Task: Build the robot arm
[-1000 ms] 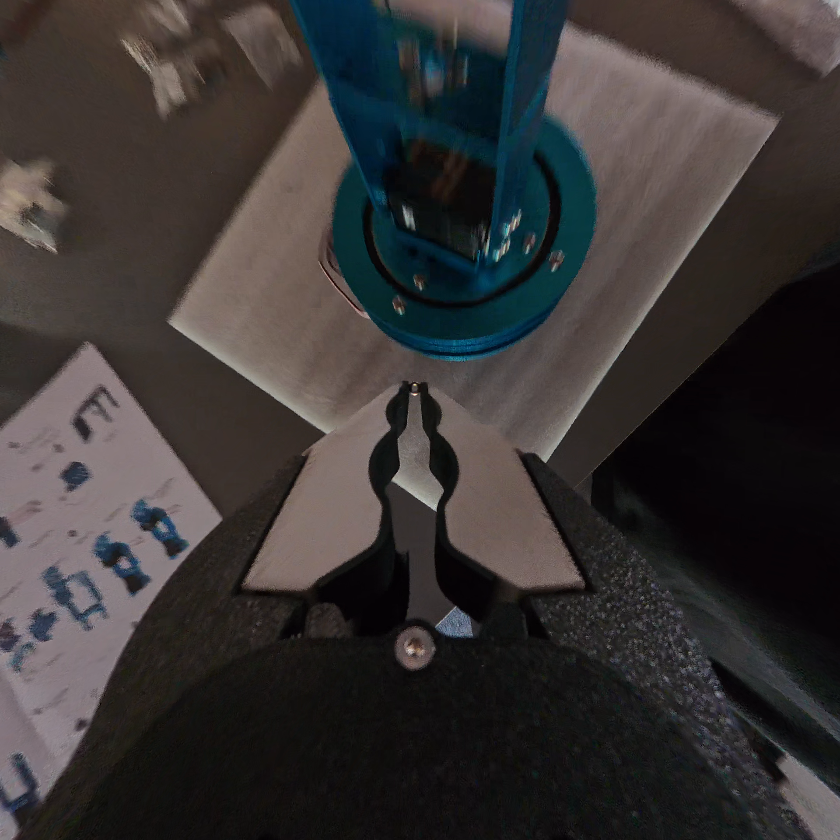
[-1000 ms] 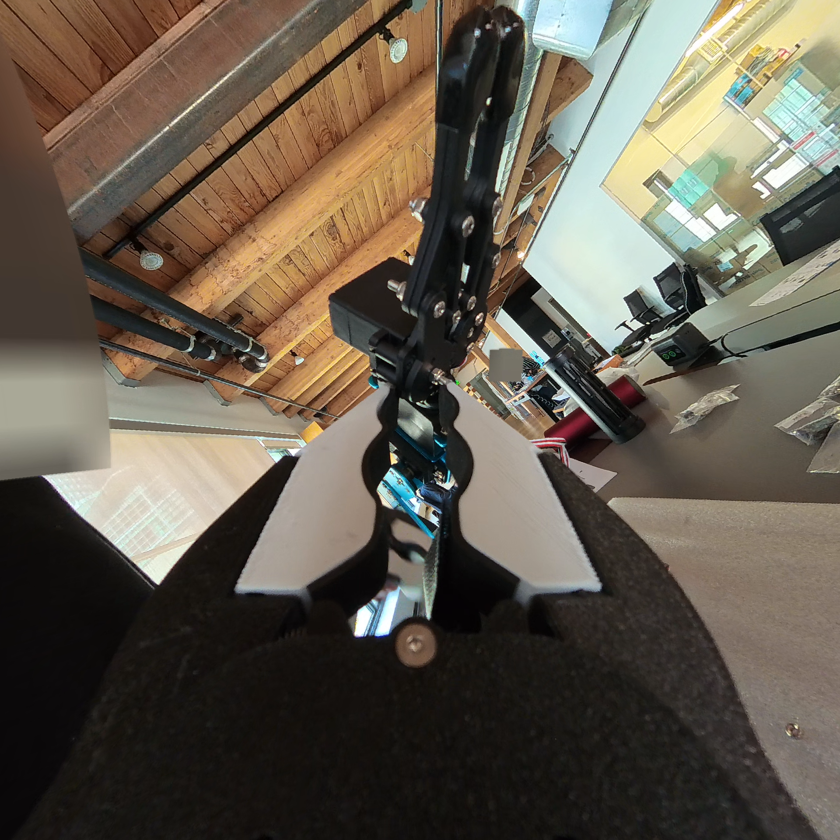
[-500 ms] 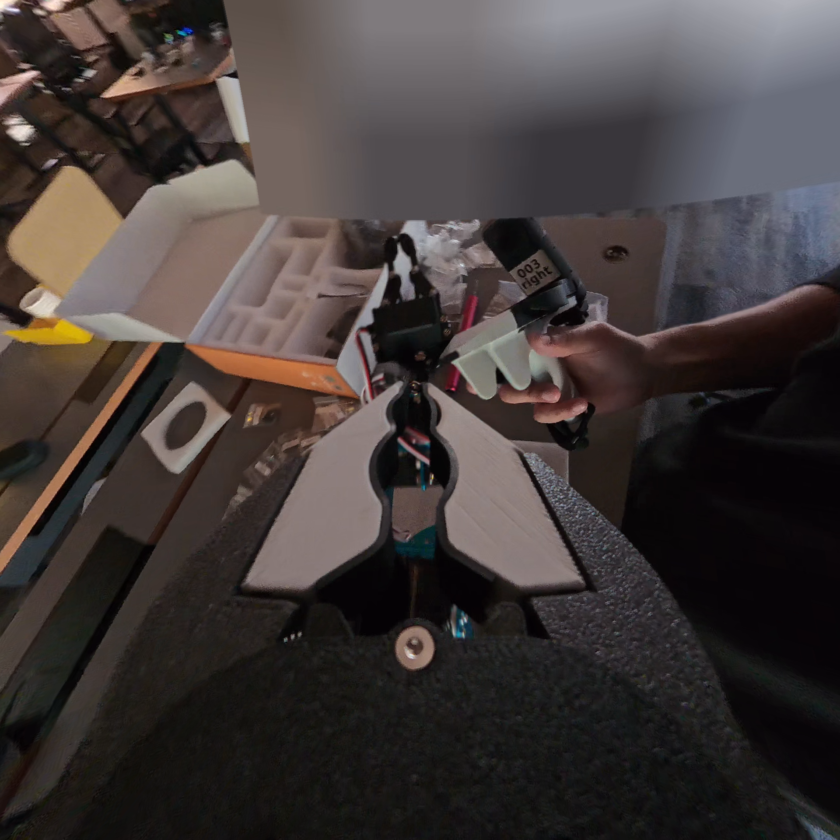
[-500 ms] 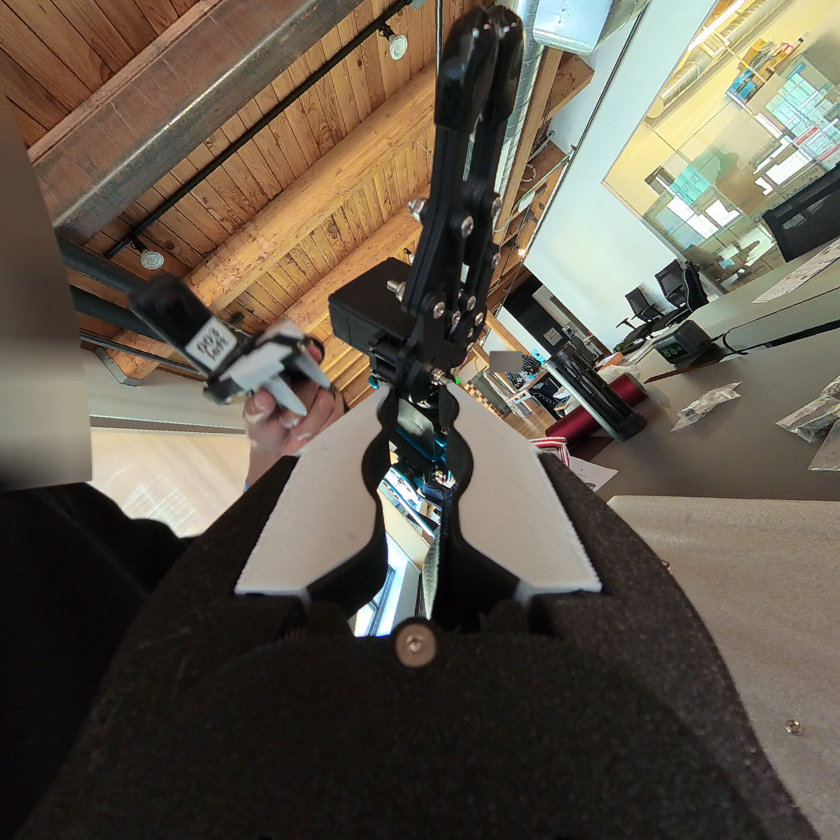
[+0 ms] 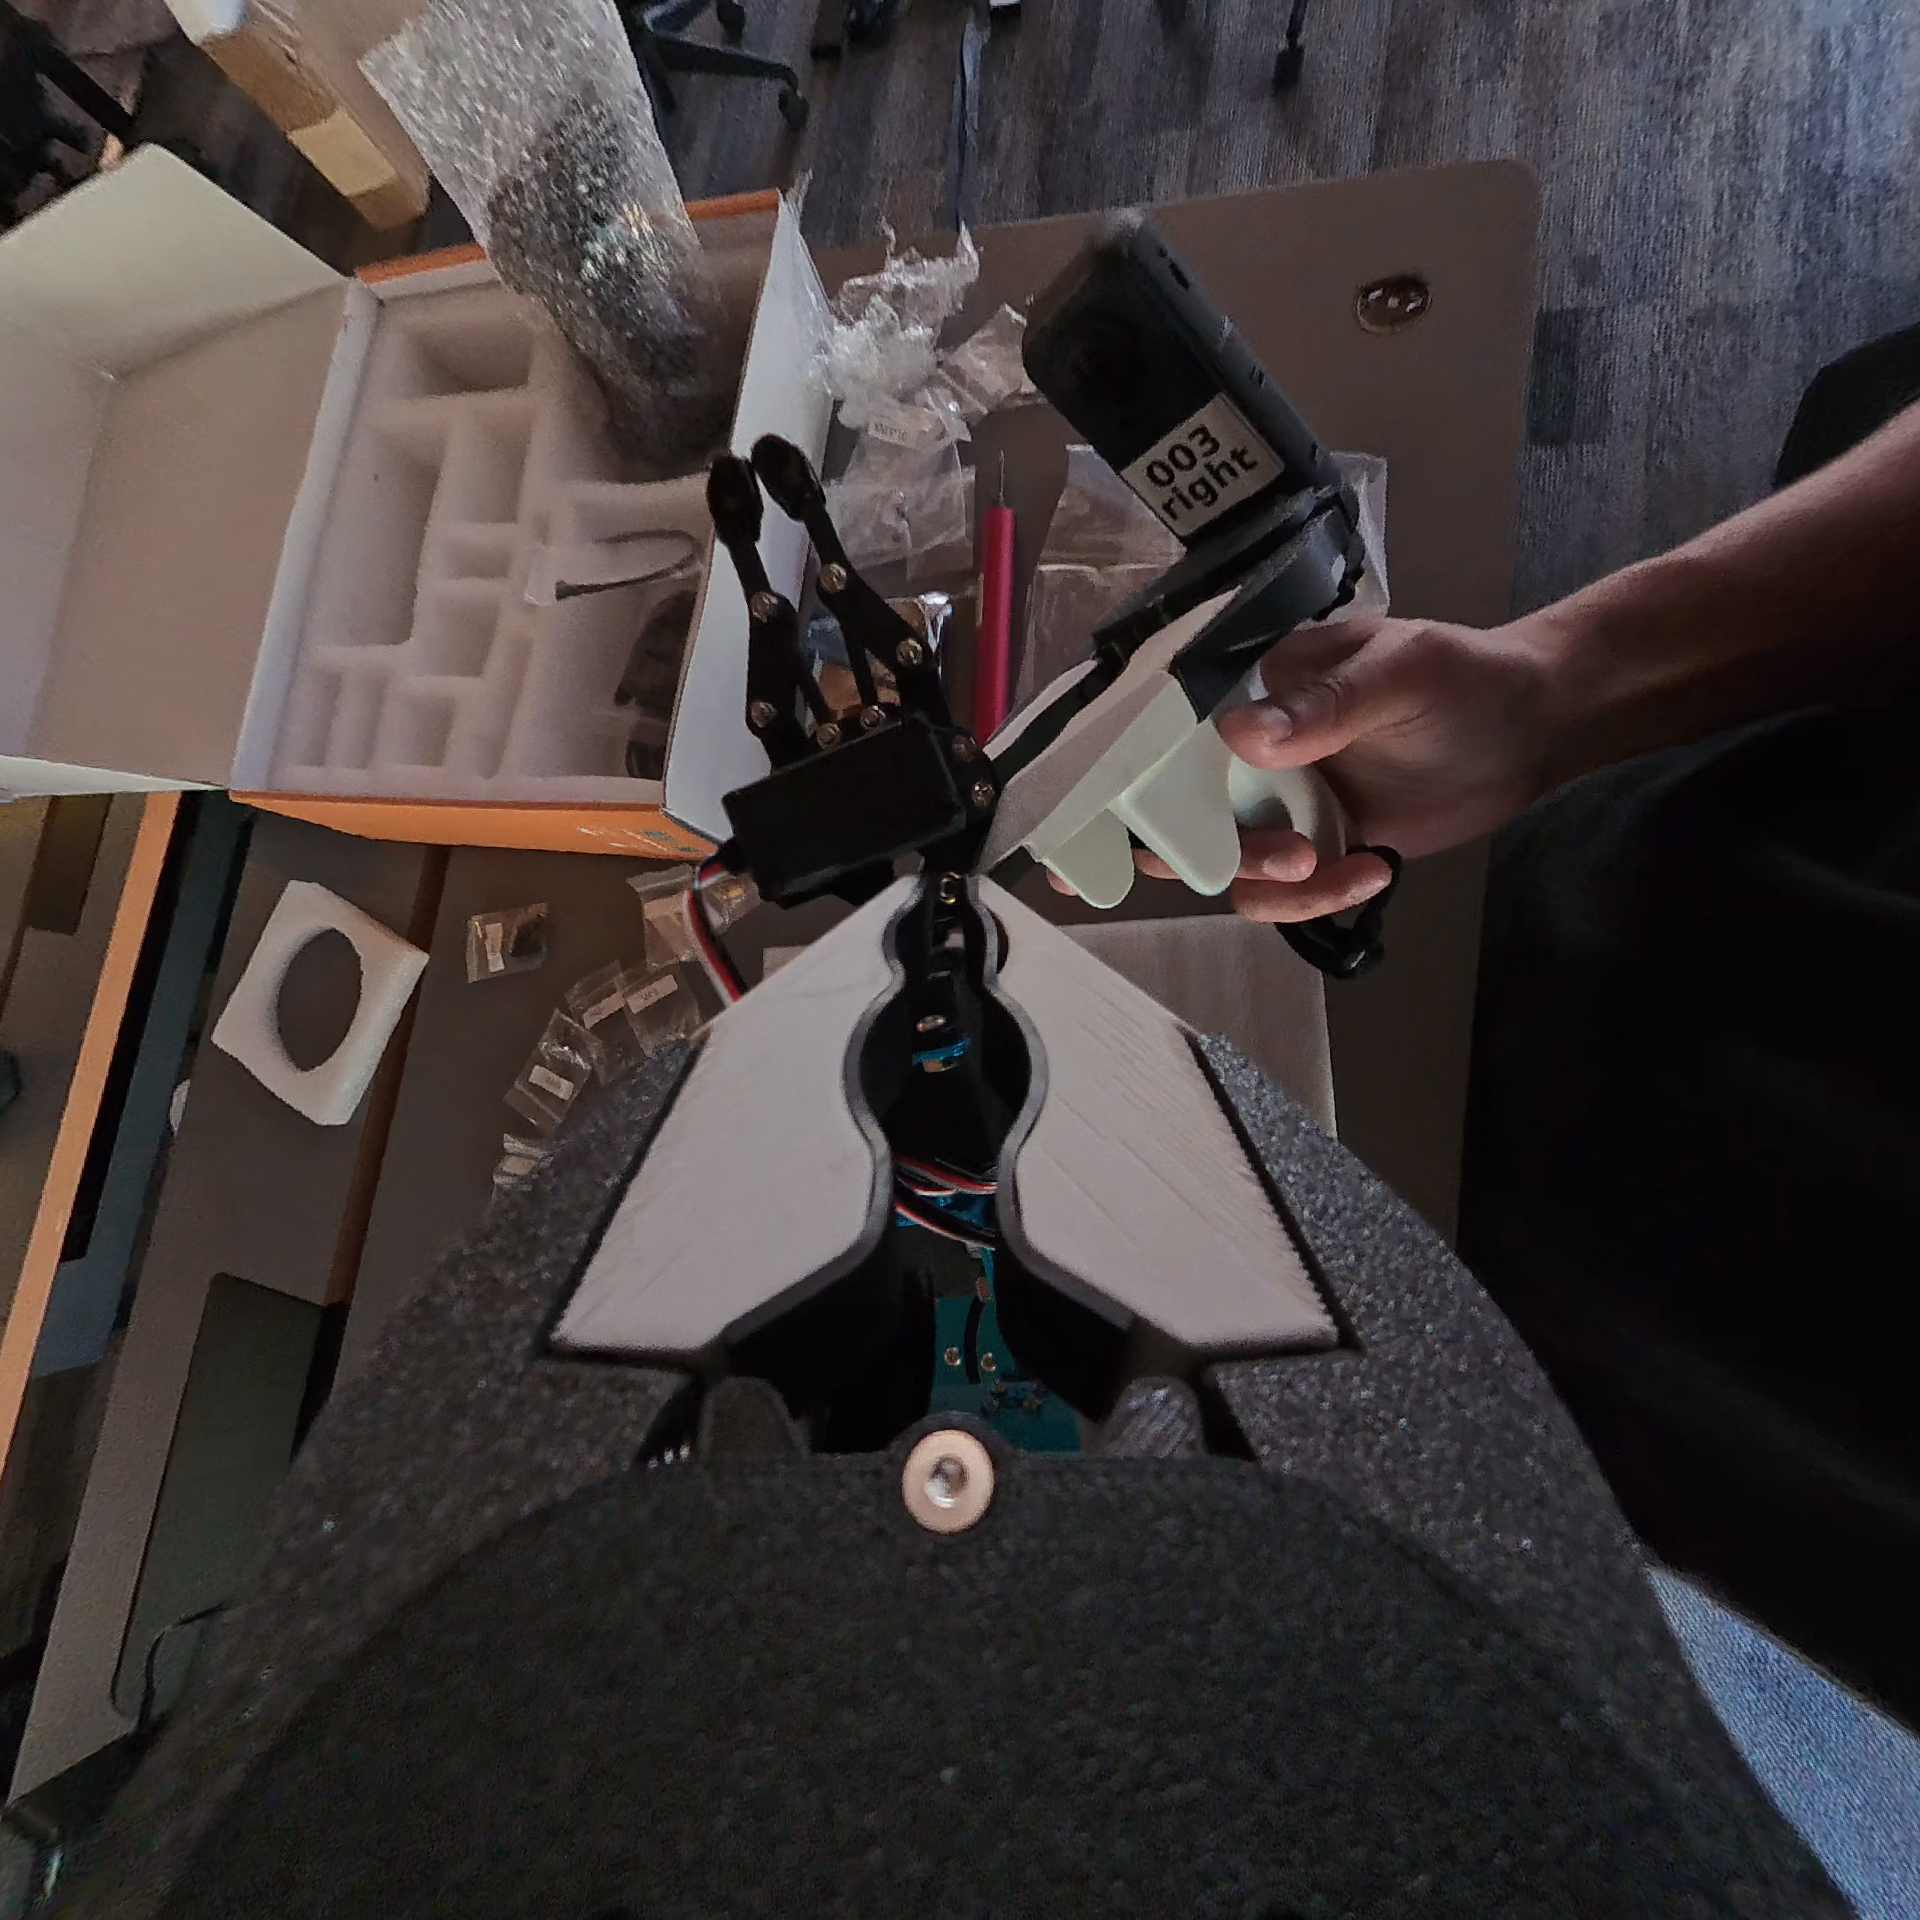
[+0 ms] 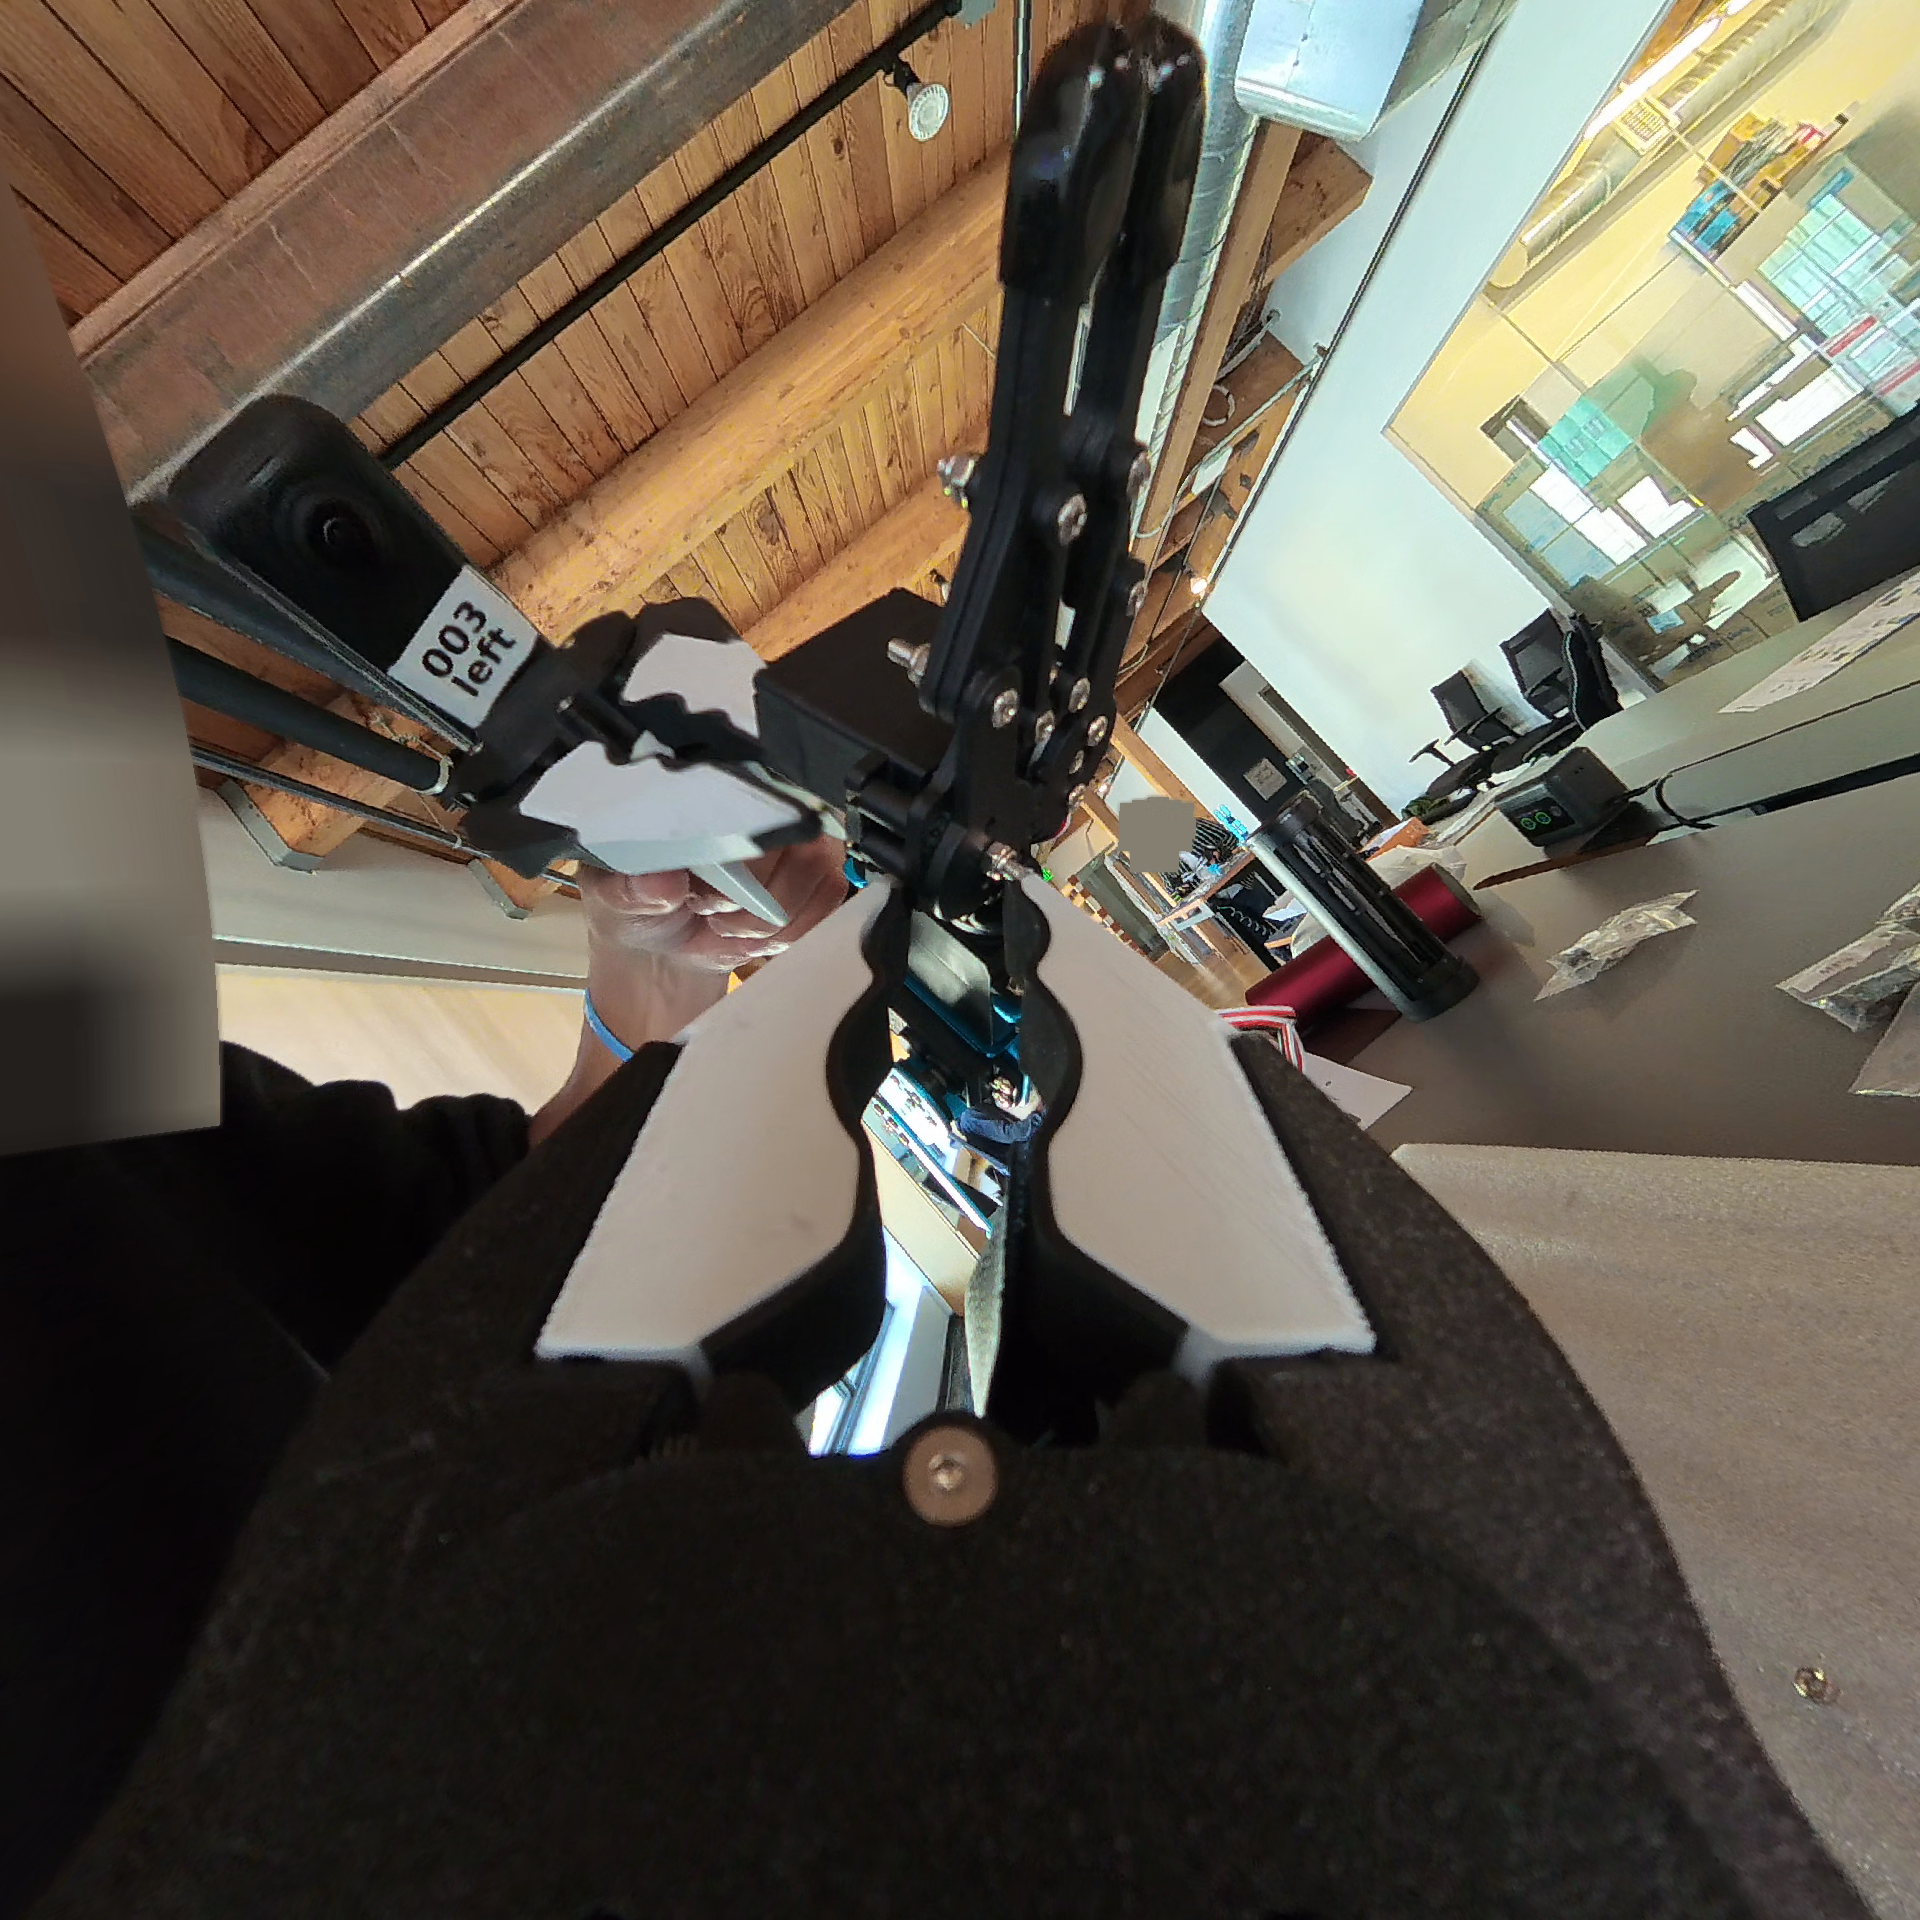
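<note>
A small robot arm with a black claw (image 5: 790, 582), a black servo (image 5: 847, 805) and blue metal parts is held up above the table. My left gripper (image 5: 951, 891) is shut on a small silver screw (image 5: 948, 886), with its tips at the joint just under the servo. My right gripper (image 6: 954, 894) is shut on the arm's black joint below the claw (image 6: 1049, 520). In the left wrist view the right gripper (image 5: 1003, 800) comes in from the right, held by a hand (image 5: 1351, 748). In the right wrist view the left gripper (image 6: 800, 821) points at the servo from the left.
An open orange-and-white box with a white foam insert (image 5: 416, 582), a bubble-wrapped cylinder (image 5: 582, 208), a red tool (image 5: 995, 592), several small parts bags (image 5: 613, 1008) and a foam square with a round hole (image 5: 249, 1049) lie on the table. A grey foam mat (image 6: 1662, 1351) lies under the right gripper. Left and right tips are no more than a few centimetres apart.
My left gripper swung up from looking down at the arm's blue round base and brought its tips to the joint under the servo, beside the right gripper. The right gripper kept still.
</note>
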`<control>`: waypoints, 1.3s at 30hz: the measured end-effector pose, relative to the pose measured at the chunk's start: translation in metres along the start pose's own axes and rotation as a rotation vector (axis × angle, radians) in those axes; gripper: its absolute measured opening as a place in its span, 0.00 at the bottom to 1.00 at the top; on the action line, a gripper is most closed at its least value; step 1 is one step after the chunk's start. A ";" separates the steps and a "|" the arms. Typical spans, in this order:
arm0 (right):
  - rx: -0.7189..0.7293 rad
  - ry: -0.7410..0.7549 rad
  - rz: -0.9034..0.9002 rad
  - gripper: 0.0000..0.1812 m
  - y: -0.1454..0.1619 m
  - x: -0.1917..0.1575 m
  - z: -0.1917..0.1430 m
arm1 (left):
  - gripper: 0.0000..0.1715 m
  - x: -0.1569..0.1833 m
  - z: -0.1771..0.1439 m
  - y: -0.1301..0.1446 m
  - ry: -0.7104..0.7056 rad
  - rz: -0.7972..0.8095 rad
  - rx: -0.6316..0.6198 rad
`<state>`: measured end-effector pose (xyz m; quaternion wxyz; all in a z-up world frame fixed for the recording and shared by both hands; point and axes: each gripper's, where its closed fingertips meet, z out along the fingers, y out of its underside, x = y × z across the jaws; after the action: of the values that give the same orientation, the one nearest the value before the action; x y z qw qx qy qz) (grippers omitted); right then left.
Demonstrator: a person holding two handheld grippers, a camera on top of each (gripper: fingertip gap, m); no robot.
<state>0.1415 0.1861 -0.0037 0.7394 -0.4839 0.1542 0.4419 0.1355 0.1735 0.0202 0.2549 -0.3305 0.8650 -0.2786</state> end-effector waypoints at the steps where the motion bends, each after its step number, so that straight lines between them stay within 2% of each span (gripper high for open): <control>1: 0.002 0.000 0.001 0.09 0.000 0.000 0.000 | 0.03 0.001 0.002 0.001 0.002 0.000 -0.014; 11: -0.006 0.001 -0.010 0.09 0.001 -0.001 0.001 | 0.03 0.000 0.015 0.008 0.017 -0.042 -0.091; 19: -0.013 0.001 -0.015 0.09 0.002 -0.003 0.001 | 0.03 -0.007 0.019 0.015 -0.022 0.020 -0.177; 32: -0.001 0.002 -0.003 0.09 0.001 -0.002 0.002 | 0.03 -0.004 0.020 0.016 0.040 0.102 -0.235; 39: 0.003 0.001 -0.004 0.10 0.001 -0.002 0.003 | 0.03 -0.004 0.019 0.016 0.070 0.062 -0.240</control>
<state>0.1394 0.1877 -0.0014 0.7408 -0.4834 0.1543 0.4401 0.1432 0.1806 -0.0030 0.1916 -0.3216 0.9103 -0.1766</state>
